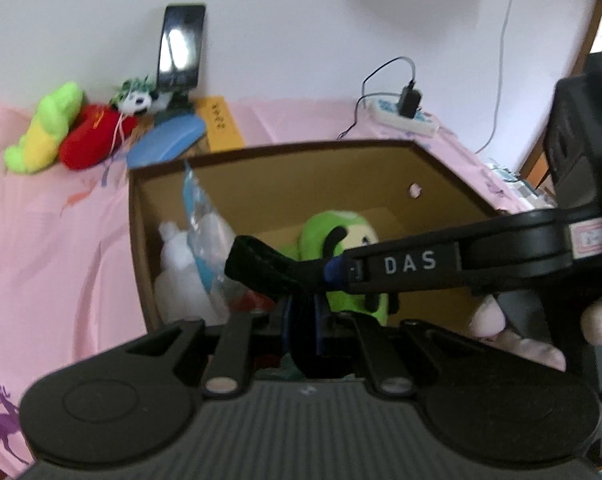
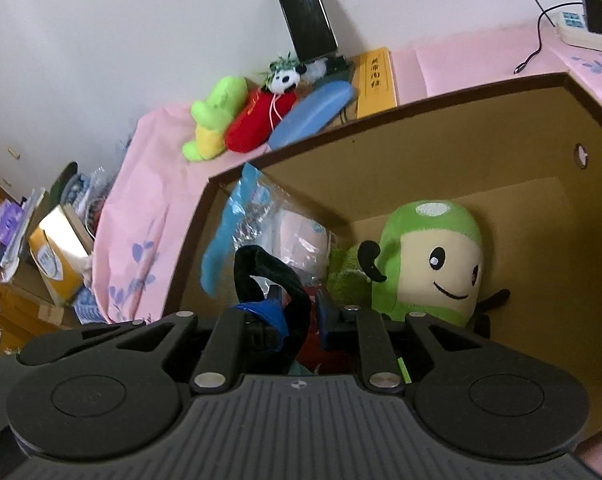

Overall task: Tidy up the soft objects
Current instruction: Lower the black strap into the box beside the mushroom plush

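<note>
A brown cardboard box (image 1: 285,148) (image 2: 381,116) stands on the pink sheet. Inside lie a green plush with a smiling face (image 2: 433,264) (image 1: 341,236), a white plush (image 1: 181,276) and a clear plastic bag with blue print (image 2: 257,224) (image 1: 205,232). Both grippers hold one black soft strap (image 1: 269,268) (image 2: 269,276) over the box. My left gripper (image 1: 301,328) is shut on it. My right gripper (image 2: 297,312) is shut on it too and shows from the side in the left wrist view (image 1: 341,272). On the bed beyond lie a green-yellow plush (image 1: 45,132) (image 2: 213,120), a red plush (image 1: 93,136) (image 2: 257,120) and a panda plush (image 1: 137,100) (image 2: 285,76).
A phone (image 1: 181,48) (image 2: 309,16) leans on the wall on a stand. A blue case (image 1: 169,140) (image 2: 313,116) and a yellow book (image 1: 221,124) (image 2: 375,80) lie behind the box. A power strip with charger (image 1: 405,116) (image 2: 585,28) lies at the right. Cluttered shelves (image 2: 41,248) stand left.
</note>
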The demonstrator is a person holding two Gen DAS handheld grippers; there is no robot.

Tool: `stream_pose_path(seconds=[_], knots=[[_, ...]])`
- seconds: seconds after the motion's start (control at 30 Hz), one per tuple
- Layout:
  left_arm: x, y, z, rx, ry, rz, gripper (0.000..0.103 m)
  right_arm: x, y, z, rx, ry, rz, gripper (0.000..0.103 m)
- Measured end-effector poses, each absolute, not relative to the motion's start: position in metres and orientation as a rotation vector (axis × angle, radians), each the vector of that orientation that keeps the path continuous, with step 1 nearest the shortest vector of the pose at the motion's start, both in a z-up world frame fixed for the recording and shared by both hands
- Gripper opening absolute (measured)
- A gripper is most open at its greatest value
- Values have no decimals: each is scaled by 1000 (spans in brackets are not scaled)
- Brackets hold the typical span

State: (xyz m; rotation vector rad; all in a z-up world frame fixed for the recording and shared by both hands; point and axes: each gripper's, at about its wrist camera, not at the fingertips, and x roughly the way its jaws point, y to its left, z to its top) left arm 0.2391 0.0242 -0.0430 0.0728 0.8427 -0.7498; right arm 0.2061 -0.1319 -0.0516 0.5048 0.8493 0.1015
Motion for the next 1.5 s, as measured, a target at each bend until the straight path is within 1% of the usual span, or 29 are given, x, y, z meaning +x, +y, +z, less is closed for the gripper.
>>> stream_pose_path(seconds=[0.2, 0.3, 0.33, 0.37, 0.43, 0.5, 0.53, 0.57, 0.7, 0.97, 1.33, 1.43, 1.5], knots=[[244, 21, -51, 70, 884, -725, 7, 210, -131, -57, 498, 867, 104, 2], [244, 19, -53, 74, 900, -716, 9, 210, -132, -58, 502, 868, 101, 2], [244, 19, -54, 74, 905, -713, 14, 210, -133, -59, 503, 867, 100, 2], [244, 18, -55, 75, 909, -707, 24, 210, -133, -59, 502, 867, 99, 2], [243, 18, -55, 79, 914, -699, 37, 208, -133, -57, 499, 858, 97, 2], [240, 18, -53, 81, 906, -707, 47, 206, -134, -54, 496, 846, 94, 3], [237, 17, -50, 84, 897, -714, 58, 205, -135, -53, 492, 842, 88, 3], [234, 16, -48, 91, 887, -718, 63, 204, -136, -52, 487, 838, 81, 3], [225, 10, -38, 153, 835, -678, 64, 199, -138, -45, 473, 819, 61, 4], [222, 17, -18, 128, 838, -619, 64, 179, -140, -22, 431, 768, 4, 5], [195, 20, 13, 151, 803, -523, 66, 146, -137, 5, 375, 728, -115, 8], [186, 20, 18, 169, 794, -493, 70, 134, -135, 11, 363, 715, -138, 9], [180, 20, 20, 174, 799, -468, 79, 126, -134, 15, 350, 709, -163, 9]])
